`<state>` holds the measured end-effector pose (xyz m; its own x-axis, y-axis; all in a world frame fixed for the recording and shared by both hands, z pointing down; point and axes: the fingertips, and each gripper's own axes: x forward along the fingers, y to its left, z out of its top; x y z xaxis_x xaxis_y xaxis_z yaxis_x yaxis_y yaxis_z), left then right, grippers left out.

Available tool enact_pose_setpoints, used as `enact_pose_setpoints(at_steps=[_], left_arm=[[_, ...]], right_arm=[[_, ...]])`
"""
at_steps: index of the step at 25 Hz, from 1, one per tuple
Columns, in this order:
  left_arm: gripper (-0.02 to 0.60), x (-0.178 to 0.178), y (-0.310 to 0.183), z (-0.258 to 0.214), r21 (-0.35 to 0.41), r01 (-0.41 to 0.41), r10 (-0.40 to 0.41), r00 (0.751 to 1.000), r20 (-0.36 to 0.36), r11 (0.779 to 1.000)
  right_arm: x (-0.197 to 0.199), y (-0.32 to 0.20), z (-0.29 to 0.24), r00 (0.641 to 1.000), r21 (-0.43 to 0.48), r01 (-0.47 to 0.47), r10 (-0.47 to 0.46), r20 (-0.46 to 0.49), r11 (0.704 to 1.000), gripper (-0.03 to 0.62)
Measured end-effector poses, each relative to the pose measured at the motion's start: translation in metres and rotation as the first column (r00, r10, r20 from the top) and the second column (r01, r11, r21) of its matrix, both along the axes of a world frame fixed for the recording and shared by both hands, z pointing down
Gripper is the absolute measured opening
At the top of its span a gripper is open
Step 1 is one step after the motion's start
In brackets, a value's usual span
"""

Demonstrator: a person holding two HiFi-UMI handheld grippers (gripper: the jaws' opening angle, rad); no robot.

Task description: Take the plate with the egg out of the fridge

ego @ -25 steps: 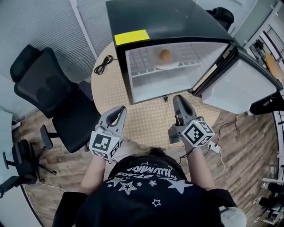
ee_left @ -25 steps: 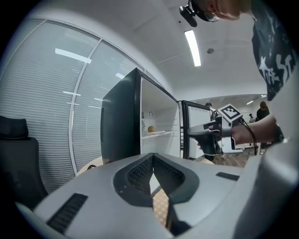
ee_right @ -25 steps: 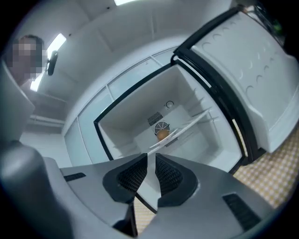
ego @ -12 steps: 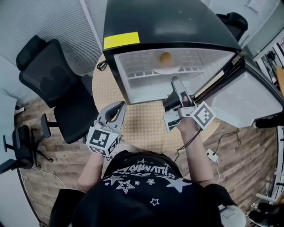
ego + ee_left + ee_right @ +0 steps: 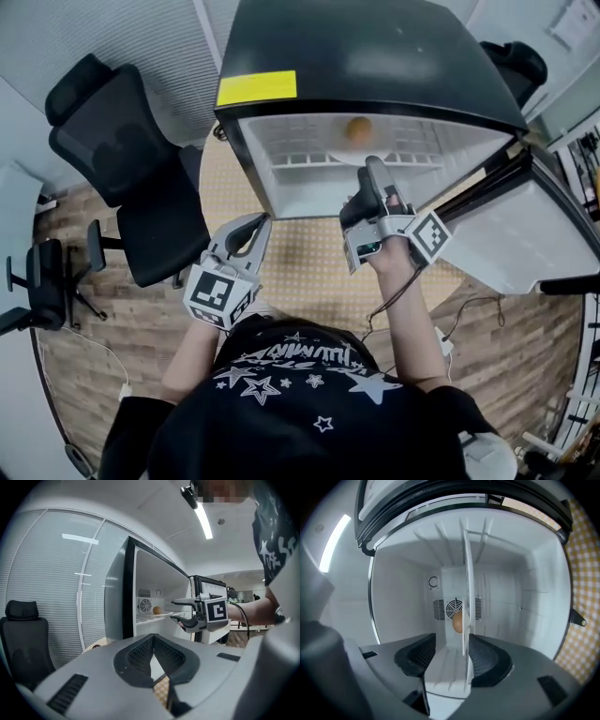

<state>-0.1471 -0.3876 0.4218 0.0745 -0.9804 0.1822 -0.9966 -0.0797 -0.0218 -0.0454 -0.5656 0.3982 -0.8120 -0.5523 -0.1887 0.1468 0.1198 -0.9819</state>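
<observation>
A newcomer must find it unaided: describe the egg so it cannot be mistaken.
Look to the black mini fridge on the round table, its door open. On its white shelf lies a white plate, and the egg sits on it: a small brown oval, the only coloured thing in the white interior.

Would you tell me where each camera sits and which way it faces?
Head view: on the person's head, looking steeply down at the fridge, left gripper, right gripper, shirt.
Left gripper view: on that gripper, facing the fridge opening over shut jaws; right gripper shows.
Right gripper view: on that gripper, looking into the fridge at the egg; jaws opening, gripping nothing.
All three share the egg.
</observation>
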Motion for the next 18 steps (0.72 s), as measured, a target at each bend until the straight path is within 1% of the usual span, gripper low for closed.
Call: enact_pose_setpoints(at_steps=[5, 10, 14, 16, 18], left_arm=[[0.008, 0.0, 0.0, 0.003, 0.002, 0.012, -0.012, 1.0, -0.022, 1.0], [0.007, 0.002, -0.003, 0.005, 0.0, 0.01, -0.01, 1.0, -0.027, 1.0], [0.008, 0.001, -0.004, 0.008, -0.003, 0.008, -0.008, 0.999, -0.032, 1.0], [0.008, 0.0, -0.002, 0.009, -0.006, 0.009, -0.009, 0.999, -0.035, 1.0], [0.008, -0.001, -0.001, 0.01, -0.007, 0.011, -0.011, 0.999, -0.038, 1.0]], right_arm=[[-0.003, -0.006, 0.002, 1.0, -0.024, 0.0, 0.001, 0.014, 1.0, 0.207], [-0.003, -0.007, 0.001, 1.0, -0.045, -0.002, 0.003, 0.021, 0.999, 0.206], [-0.004, -0.011, 0.001, 1.0, -0.042, -0.02, 0.019, -0.015, 0.999, 0.201], [-0.005, -0.011, 0.004, 0.999, -0.042, -0.028, 0.026, -0.048, 0.999, 0.179], [-0.006, -0.011, 0.011, 0.997, -0.067, -0.039, 0.035, -0.071, 0.997, 0.116]])
